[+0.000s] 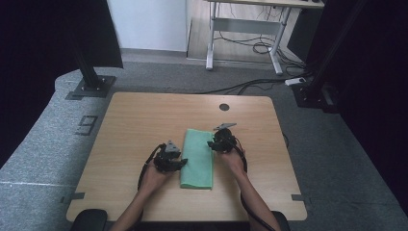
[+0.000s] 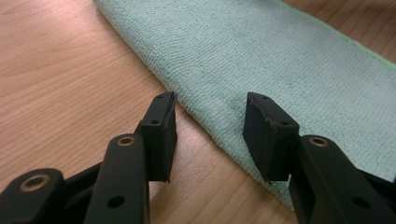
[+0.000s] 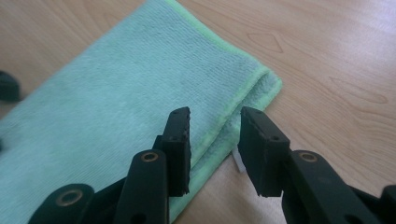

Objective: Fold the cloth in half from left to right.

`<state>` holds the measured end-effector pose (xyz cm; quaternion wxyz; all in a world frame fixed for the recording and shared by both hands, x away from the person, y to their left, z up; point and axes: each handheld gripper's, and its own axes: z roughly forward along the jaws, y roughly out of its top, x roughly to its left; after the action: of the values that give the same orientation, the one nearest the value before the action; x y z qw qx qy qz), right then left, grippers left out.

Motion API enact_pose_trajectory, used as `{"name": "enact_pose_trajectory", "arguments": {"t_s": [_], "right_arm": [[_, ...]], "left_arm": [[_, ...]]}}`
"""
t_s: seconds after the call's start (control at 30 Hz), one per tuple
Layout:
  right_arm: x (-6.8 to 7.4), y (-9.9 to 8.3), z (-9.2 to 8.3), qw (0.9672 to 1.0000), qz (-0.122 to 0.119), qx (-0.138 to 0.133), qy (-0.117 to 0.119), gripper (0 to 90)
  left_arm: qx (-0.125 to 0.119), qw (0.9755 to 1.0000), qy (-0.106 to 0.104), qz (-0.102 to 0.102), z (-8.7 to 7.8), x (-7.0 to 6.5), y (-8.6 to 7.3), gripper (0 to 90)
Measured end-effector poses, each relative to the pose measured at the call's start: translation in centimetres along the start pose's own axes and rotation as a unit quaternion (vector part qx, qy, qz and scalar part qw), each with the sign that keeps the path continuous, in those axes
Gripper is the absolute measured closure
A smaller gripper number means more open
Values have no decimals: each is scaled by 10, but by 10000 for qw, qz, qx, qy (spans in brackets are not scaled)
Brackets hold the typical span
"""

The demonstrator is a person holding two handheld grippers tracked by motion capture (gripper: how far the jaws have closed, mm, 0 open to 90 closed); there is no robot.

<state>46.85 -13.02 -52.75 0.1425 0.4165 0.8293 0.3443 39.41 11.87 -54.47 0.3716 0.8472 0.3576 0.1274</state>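
Note:
A mint-green cloth [image 1: 197, 156], folded into a long strip, lies flat on the middle of the wooden table [image 1: 144, 120]. My left gripper [image 1: 182, 163] sits low at the strip's left long edge. In the left gripper view its jaws [image 2: 210, 121] stand apart astride that edge of the cloth [image 2: 261, 60], pressing on nothing. My right gripper [image 1: 211, 144] is at the strip's right edge, toward the far end. There its jaws [image 3: 215, 135] stand apart over the doubled hem of the cloth [image 3: 116, 107], near a corner. A small white tag [image 3: 238, 163] peeks out beneath.
A round black grommet [image 1: 224, 107] is set in the table near its far edge. Bare wood surrounds the cloth. Beyond the table stand a black post base [image 1: 91, 86] at left and a desk frame with floor cables [image 1: 250, 45].

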Motion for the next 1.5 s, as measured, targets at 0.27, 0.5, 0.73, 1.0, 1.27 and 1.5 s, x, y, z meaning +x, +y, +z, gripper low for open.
{"name": "enact_pose_trajectory", "arguments": {"t_s": [0.27,0.5,0.73,1.0,1.27,1.5], "right_arm": [[2,3,3,9998,-168,-31,115,891],[7,13,-13,9991,-329,-237,91,892],[-2,6,2,9998,-61,-5,168,738],[0,6,13,9998,-162,90,106,874],[8,18,-10,9991,-354,-214,59,880],[2,10,-10,9994,-327,-36,-78,881]], "left_arm": [[-21,10000,-43,-10,0,0,0,558],[-40,10000,-39,0,1,-2,0,531],[-17,10000,10,-5,1,-2,0,493],[-25,10000,-15,-36,2,-2,-1,494],[-17,10000,29,-23,1,-3,0,460],[16,10000,63,-9,3,-4,-1,406]]}}
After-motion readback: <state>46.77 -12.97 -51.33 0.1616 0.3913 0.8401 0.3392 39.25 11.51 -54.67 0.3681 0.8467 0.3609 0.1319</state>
